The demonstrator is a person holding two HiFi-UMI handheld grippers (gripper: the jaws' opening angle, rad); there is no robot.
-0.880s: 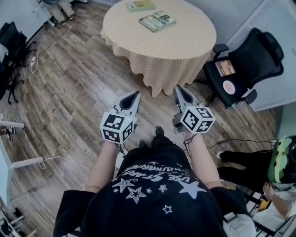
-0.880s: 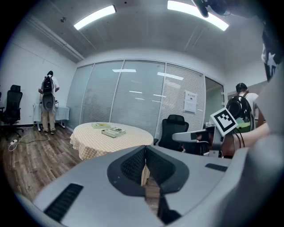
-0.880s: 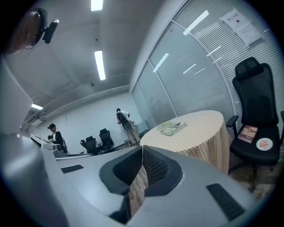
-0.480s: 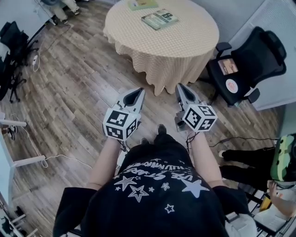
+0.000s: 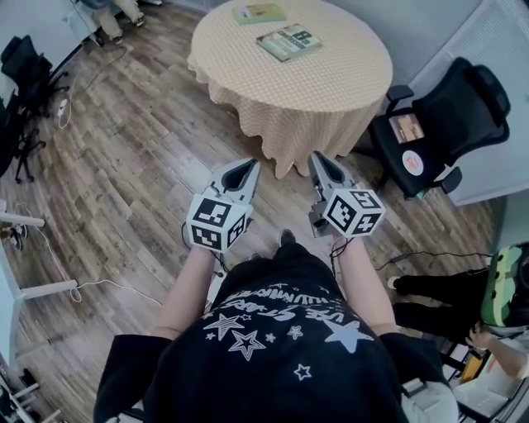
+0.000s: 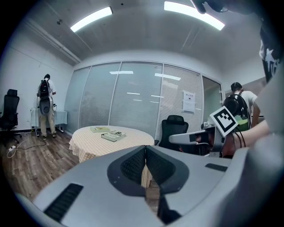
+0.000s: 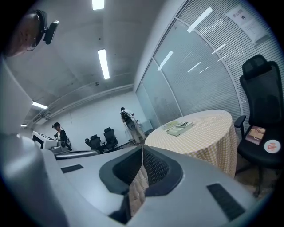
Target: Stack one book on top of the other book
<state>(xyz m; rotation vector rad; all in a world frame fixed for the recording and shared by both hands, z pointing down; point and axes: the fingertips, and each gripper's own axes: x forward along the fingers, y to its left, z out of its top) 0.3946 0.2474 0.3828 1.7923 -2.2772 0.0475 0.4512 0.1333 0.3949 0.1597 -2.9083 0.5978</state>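
Observation:
Two books lie apart on the round table (image 5: 331,91) with a checked cloth: a thick grey-green book (image 5: 288,41) nearer the middle and a thin green book (image 5: 258,12) at the far edge. Both also show in the left gripper view, thick book (image 6: 112,135) and thin book (image 6: 100,129), and in the right gripper view as thick book (image 7: 181,128) and thin book (image 7: 171,124). My left gripper (image 5: 240,167) and right gripper (image 5: 321,162) are held side by side in front of my chest, well short of the table, both shut and empty.
A black office chair (image 5: 446,124) stands right of the table. Cables and desk legs (image 5: 33,289) lie at the left on the wooden floor (image 5: 132,149). A person (image 6: 44,106) stands far left by the wall; another person (image 5: 496,314) sits at the right.
The view has shifted slightly, so the table sits a little closer and more to the right in the head view. Both grippers stay shut and side by side.

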